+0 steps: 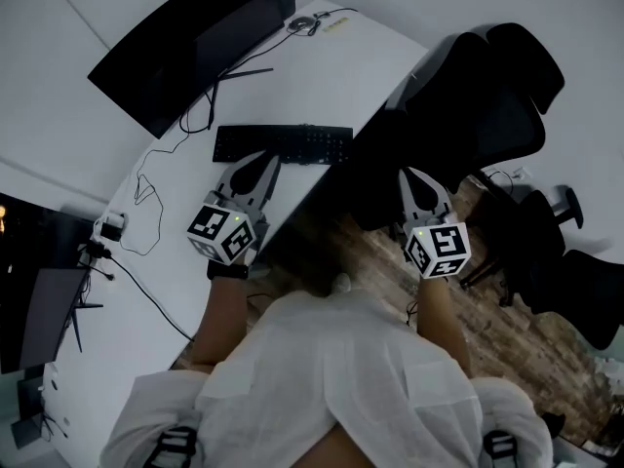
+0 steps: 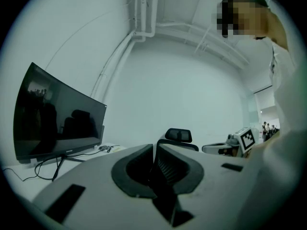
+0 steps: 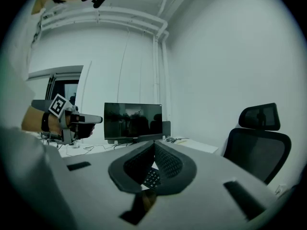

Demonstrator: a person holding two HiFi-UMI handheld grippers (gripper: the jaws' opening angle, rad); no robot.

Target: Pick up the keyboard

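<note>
The black keyboard [image 1: 283, 144] lies flat on the white desk [image 1: 322, 76], in front of the monitor. My left gripper [image 1: 269, 161] is shut and empty, with its tips just over the keyboard's near edge. My right gripper [image 1: 408, 175] is also shut and empty; it hangs off the desk's right edge, beside the keyboard's right end and apart from it. In the right gripper view a few keys of the keyboard [image 3: 152, 176] show below the shut jaws, and the left gripper [image 3: 72, 121] is at the left. The left gripper view does not show the keyboard.
A dark curved monitor [image 1: 190, 42] stands at the back of the desk, with cables [image 1: 146, 198] trailing along the left. Black office chairs [image 1: 487, 96] stand right of the desk, over a wood-pattern floor [image 1: 507, 330]. A small white device [image 1: 111, 225] sits at the desk's left.
</note>
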